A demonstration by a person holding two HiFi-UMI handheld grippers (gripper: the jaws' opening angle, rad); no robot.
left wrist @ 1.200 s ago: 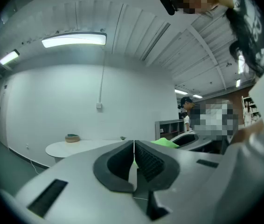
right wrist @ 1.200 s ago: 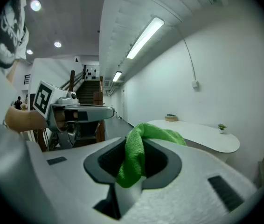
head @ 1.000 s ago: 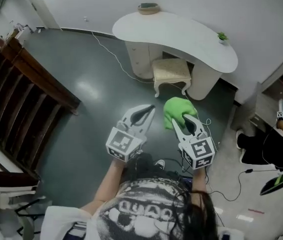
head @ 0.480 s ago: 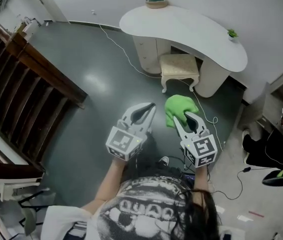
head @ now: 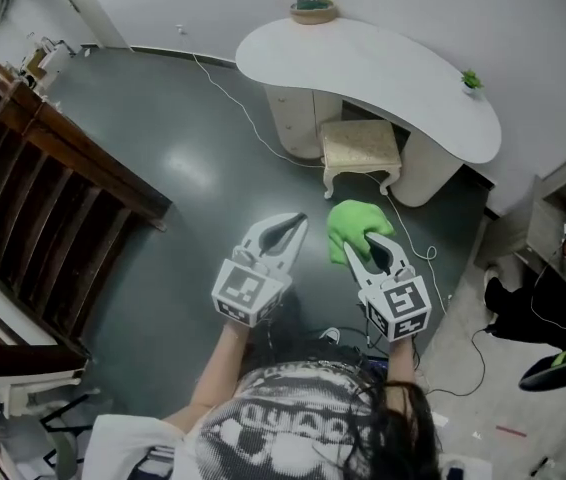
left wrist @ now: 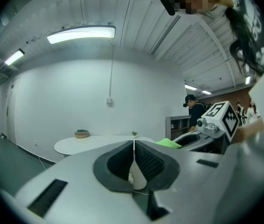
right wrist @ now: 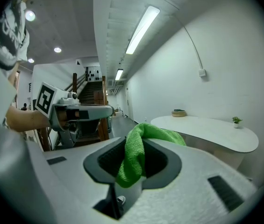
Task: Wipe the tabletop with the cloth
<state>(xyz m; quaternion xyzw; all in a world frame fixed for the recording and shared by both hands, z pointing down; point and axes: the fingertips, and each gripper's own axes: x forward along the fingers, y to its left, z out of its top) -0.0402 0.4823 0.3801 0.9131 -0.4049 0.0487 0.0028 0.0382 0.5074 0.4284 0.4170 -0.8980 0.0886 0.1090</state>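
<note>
A bright green cloth (head: 351, 223) hangs from my right gripper (head: 367, 239), whose jaws are shut on it; in the right gripper view the cloth (right wrist: 138, 150) is pinched between the pads and drapes forward. My left gripper (head: 291, 225) is shut with nothing in it, its pads pressed together in the left gripper view (left wrist: 134, 155). Both are held over the dark floor, well short of the white kidney-shaped table (head: 363, 63). The tabletop (right wrist: 211, 130) lies ahead to the right in the right gripper view.
A small bowl (head: 310, 9) sits at the table's far edge and a tiny potted plant (head: 472, 80) at its right end. A cream stool (head: 360, 148) stands by the table. A cable (head: 233, 98) runs across the floor. Dark wooden railing (head: 53, 168) fills the left.
The table and stool have shifted slightly in the head view as I moved. Both grippers keep the same pose, the right one still holding the cloth.
</note>
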